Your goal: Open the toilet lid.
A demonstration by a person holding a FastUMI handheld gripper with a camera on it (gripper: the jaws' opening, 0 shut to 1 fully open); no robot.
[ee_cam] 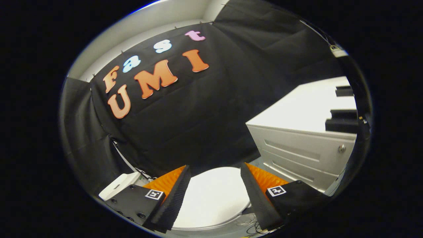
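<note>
A white toilet lid (211, 195) lies down flat, and I see it through the gap between my two fingers, below and just ahead of them. My gripper (215, 173) is open, its fingers spread wide with nothing between them, apart from the lid. A white box-shaped part (119, 185), perhaps the tank or a side unit, sits beyond the left finger. The view is tilted.
A white drawer cabinet (297, 155) with a round lock stands to the right of the toilet, close to the right finger. Dark blocks (342, 122) rest on its top. Black cloth (205, 115) hangs behind the toilet. Thin cables (251, 226) lie by the toilet's base.
</note>
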